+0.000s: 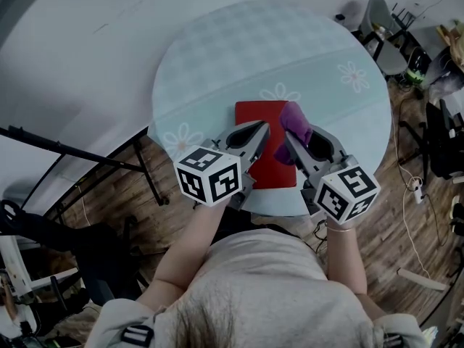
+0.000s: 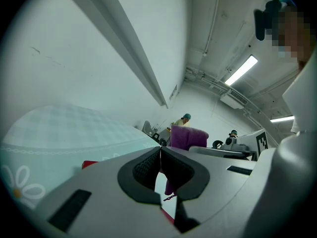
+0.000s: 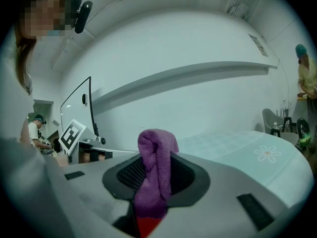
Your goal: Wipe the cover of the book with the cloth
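Surface: a round table under a pale teal cloth cover printed with white daisies (image 1: 217,64) is seen from above; a wooden plank floor (image 1: 109,194) is seen around it.

Book: a red rectangular hard-cover book (image 1: 270,162) is laid flat, closed, on the near part of the table, close to the near rim. Its long side is set away from the person.

Cloth: a purple fleecy cloth (image 1: 296,122) is bunched into a wad over the far right corner of the book. In the right gripper view it (image 3: 154,167) is stood up above the jaws in a rounded fold, and its lower end is seen against the red cover (image 3: 146,228).

Right gripper (image 1: 287,138): the jaws are clamped on the purple cloth, which fills the gap between the pads. The gripper is held over the right side of the book.

Left gripper (image 1: 262,127): the jaws are pressed together tip to tip, with nothing between them (image 2: 160,153). The tips are placed over the left edge of the book, just beside the cloth (image 2: 188,137). Contact with the cover cannot be told.

Spacing: the two gripper tips are brought near each other above the far half of the book, left of the cloth and under it respectively.
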{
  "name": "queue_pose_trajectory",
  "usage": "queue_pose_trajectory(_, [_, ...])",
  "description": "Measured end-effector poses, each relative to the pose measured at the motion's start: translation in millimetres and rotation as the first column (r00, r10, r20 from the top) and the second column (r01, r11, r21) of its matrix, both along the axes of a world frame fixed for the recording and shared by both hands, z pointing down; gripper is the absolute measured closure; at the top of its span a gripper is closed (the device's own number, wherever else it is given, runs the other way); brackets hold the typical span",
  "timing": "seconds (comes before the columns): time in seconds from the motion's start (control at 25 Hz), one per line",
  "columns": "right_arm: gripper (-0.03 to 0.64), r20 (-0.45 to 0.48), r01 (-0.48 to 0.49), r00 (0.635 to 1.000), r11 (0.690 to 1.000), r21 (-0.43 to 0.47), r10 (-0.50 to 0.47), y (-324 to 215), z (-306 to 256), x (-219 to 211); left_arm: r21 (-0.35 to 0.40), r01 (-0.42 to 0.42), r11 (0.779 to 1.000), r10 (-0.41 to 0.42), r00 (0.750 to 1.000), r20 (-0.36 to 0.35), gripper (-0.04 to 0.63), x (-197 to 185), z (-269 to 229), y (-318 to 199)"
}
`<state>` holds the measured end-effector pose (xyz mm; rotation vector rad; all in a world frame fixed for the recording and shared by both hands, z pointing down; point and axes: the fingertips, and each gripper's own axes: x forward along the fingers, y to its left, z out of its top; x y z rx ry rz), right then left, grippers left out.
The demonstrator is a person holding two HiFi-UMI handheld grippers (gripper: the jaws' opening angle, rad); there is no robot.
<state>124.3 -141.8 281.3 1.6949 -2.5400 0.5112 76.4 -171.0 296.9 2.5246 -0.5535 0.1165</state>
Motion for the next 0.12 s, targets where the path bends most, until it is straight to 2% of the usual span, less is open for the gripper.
queue_pose_trajectory(0.12, [0.492, -0.003, -0.001, 1.000, 1.000, -0.004, 0.001, 2.6, 1.7, -0.4, 0.000, -0.001, 1.000, 0.001, 1.000, -0.004, 0.575, -2.0, -0.4, 2.4])
